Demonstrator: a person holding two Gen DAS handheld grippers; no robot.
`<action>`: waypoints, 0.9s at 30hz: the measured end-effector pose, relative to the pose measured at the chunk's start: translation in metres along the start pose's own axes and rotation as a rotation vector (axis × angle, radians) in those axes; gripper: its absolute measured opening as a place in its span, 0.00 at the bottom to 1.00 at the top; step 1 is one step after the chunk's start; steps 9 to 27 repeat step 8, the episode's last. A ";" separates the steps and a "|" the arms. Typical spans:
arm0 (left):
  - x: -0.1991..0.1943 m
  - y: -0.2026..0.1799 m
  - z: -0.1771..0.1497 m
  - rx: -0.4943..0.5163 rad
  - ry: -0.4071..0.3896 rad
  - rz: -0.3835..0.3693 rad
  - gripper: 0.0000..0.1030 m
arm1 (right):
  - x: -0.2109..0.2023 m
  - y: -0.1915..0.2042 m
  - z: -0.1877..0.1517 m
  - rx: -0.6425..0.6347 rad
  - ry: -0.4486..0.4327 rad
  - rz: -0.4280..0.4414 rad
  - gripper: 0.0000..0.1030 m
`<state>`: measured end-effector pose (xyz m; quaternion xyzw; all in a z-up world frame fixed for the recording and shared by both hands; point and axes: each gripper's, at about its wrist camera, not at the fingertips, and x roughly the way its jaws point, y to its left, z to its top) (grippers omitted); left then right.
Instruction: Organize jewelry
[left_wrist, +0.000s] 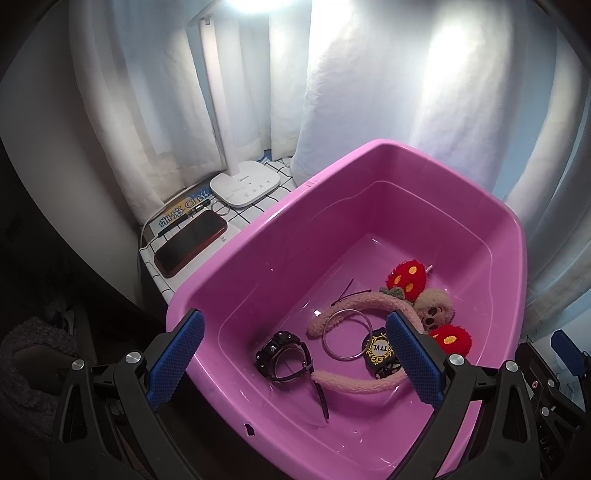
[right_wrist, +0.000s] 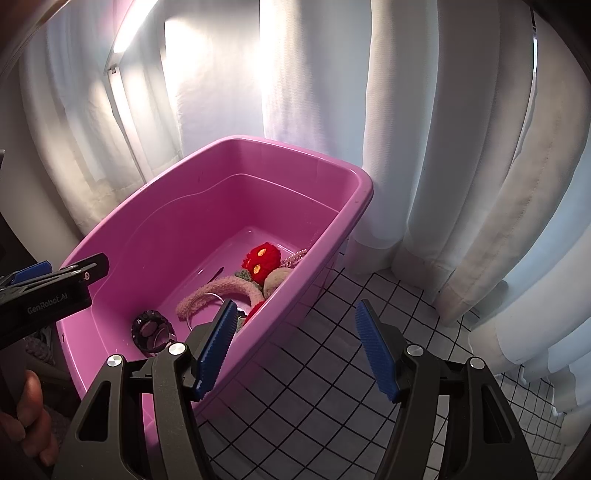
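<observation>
White curtains back a grid-patterned tablecloth (right_wrist: 332, 387) where the pink plastic tub (left_wrist: 369, 155) already holds the black wristwatch (left_wrist: 282, 356), silver bangle (left_wrist: 347, 334), fuzzy pink headband with red pompoms (left_wrist: 351, 386) and black badge (left_wrist: 378, 349). Both the left gripper (left_wrist: 295, 362) and right gripper (right_wrist: 295, 347) hang wide apart and empty, so gathering looks nearly done, with no loose jewelry visible outside

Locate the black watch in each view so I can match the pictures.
Left wrist: watch lies on the tub floor, low and centre, left of the metal ring.
Right wrist: watch sits lower left, in the tub's near corner.
Shared landmark: the pink tub.
</observation>
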<state>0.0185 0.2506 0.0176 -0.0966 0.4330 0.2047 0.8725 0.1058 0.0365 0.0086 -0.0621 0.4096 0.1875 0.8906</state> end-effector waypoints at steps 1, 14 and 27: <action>0.000 0.001 0.000 -0.002 0.002 0.000 0.94 | 0.000 0.000 0.000 0.000 0.000 0.000 0.62; 0.001 0.002 0.000 -0.018 0.005 -0.001 0.94 | 0.000 0.000 0.000 0.001 0.000 0.004 0.62; 0.001 0.002 0.000 -0.018 0.005 -0.001 0.94 | 0.000 0.000 0.000 0.001 0.000 0.004 0.62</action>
